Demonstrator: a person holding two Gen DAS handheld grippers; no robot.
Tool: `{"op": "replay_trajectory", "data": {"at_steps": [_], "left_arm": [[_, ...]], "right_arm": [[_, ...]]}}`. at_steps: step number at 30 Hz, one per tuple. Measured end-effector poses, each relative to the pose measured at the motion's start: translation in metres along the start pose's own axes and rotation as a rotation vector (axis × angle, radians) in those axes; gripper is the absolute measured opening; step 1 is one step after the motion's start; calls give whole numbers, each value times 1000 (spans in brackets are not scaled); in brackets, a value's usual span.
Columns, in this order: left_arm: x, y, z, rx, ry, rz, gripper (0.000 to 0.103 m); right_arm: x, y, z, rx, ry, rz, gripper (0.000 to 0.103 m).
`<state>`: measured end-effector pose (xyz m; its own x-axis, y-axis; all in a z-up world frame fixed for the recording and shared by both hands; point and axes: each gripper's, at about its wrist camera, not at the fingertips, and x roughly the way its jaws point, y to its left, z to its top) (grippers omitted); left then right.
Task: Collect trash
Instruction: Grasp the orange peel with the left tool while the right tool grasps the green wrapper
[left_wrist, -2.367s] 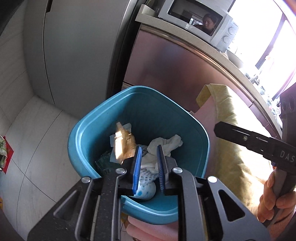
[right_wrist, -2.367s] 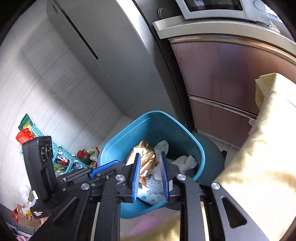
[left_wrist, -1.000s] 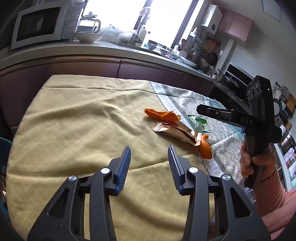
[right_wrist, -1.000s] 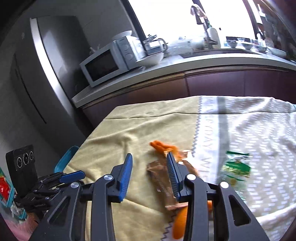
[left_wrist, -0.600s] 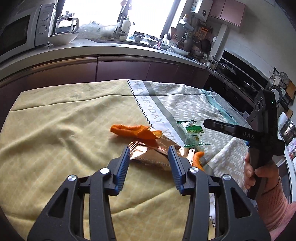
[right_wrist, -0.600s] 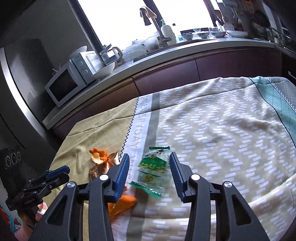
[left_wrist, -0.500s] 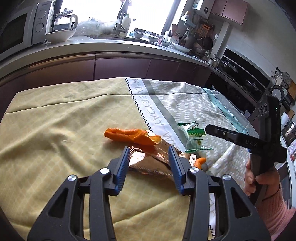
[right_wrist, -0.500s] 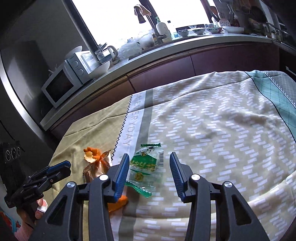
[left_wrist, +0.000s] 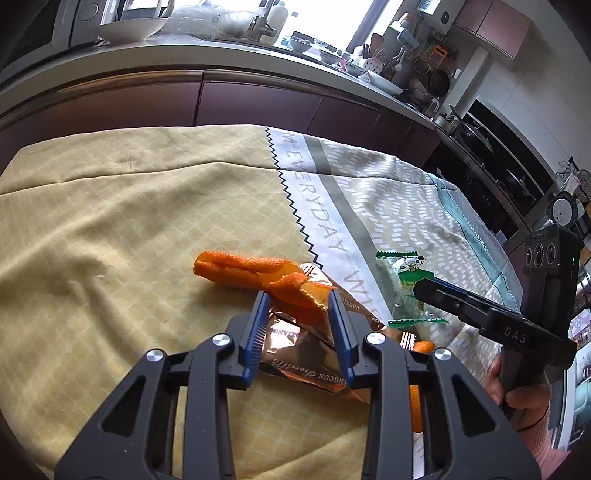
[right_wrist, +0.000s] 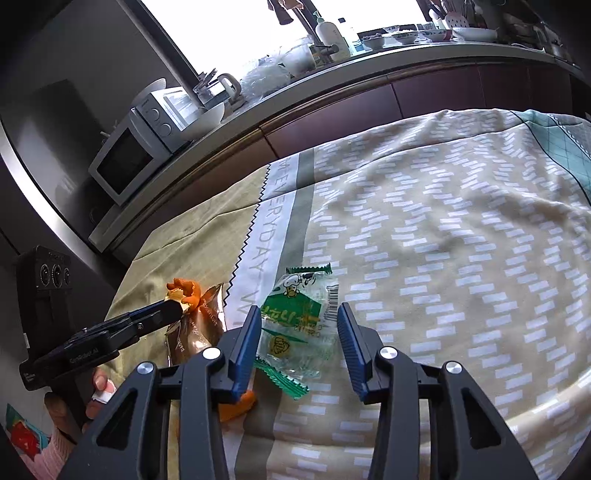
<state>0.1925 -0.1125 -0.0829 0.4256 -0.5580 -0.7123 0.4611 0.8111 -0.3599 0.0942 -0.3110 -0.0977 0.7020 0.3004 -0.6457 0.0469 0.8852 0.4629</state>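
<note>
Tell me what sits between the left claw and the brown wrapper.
The orange peel lies on top of the brown wrapper, its near end between the closing fingers of the left claw. A grab here would likely take the peel along. Nothing else blocks it.

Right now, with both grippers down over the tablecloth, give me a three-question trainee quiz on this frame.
1. True or false: the curled orange peel lies partly on the shiny copper foil wrapper.
2. Which piece sits between the right gripper fingers? A) green-and-clear plastic snack wrapper B) white bowl C) microwave
3. Fill in: the left gripper jaws are closing around the peel and the ____ wrapper.

Key: 1 true; 2 A; 3 copper foil.
</note>
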Motion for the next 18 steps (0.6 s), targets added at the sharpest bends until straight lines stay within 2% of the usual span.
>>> {"op": "replay_trajectory", "data": {"at_steps": [5,6,8,16,18], "left_arm": [[2,8,-1,-41,4,-14,14],[2,9,-2,-44,3,-10,9],[0,11,-2,-49,-5,-5,6],[-18,16,-5,-37,-50,28,3],[-25,17,-6,-35,-63,29,3]], "right_arm": [[1,0,0,-2,8,15,16],[1,0,0,-2,7,15,15],[-1,1,-1,-4,4,21,9],[-13,3,2,-13,-44,24,5],[-18,4,4,-16,-59,27,2]]}}
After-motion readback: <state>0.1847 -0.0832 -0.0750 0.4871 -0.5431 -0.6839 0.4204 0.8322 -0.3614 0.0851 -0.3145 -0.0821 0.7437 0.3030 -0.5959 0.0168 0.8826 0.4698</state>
